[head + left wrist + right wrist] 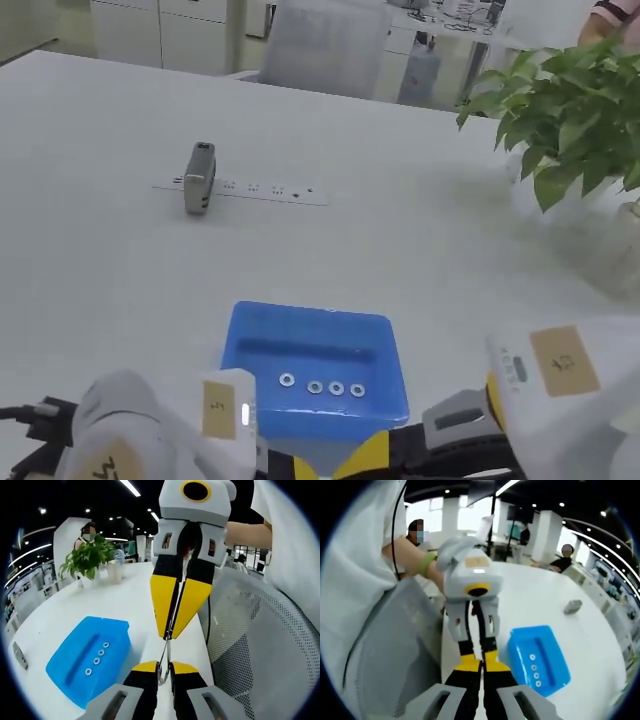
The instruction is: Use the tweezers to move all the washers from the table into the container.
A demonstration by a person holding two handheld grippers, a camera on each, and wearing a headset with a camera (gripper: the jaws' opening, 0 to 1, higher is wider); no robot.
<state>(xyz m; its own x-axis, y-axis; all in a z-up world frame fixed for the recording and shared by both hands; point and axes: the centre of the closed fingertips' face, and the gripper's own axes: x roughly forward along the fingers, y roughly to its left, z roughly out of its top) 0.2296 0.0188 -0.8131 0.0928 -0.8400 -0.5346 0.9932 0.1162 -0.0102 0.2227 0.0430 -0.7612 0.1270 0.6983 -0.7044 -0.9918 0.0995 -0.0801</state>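
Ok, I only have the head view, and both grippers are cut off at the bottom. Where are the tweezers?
Observer: In the left gripper view the tweezers bridge both grippers: one end in the left gripper, the other at the tips of the right gripper.
Operator: Is the right one clamped?
Observer: Its yellow jaws meet on the tweezers, so it looks shut.
Operator: And the container?
Observer: In the right gripper view the container lies off to the side of the joined jaws, apart from them.
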